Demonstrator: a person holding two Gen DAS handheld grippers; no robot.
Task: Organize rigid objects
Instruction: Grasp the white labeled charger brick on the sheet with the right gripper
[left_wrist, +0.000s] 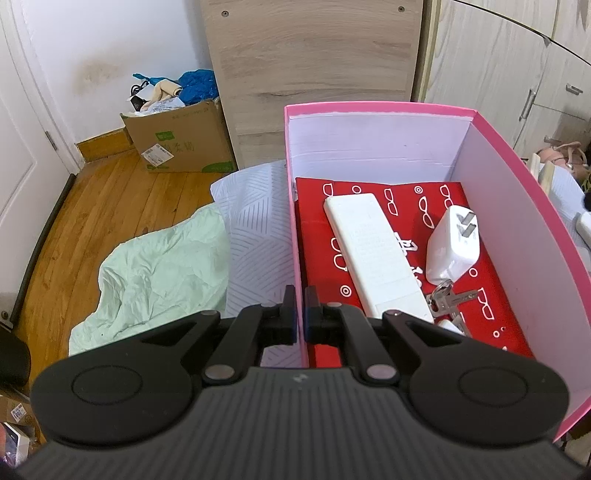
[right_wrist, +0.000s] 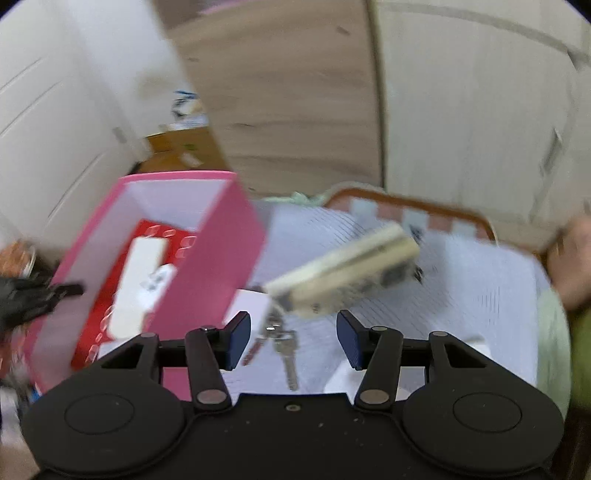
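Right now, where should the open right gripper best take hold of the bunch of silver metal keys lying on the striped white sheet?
Probably from above, across the long flat blades of the bunch of silver metal keys: they lie between the open right gripper jaws already, pointing toward the camera.

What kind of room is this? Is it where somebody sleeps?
Probably a bedroom. The pink box sits on what looks like a bed, with a patterned pillow and a crumpled green sheet. Pale wardrobe doors stand behind, above a wooden floor.
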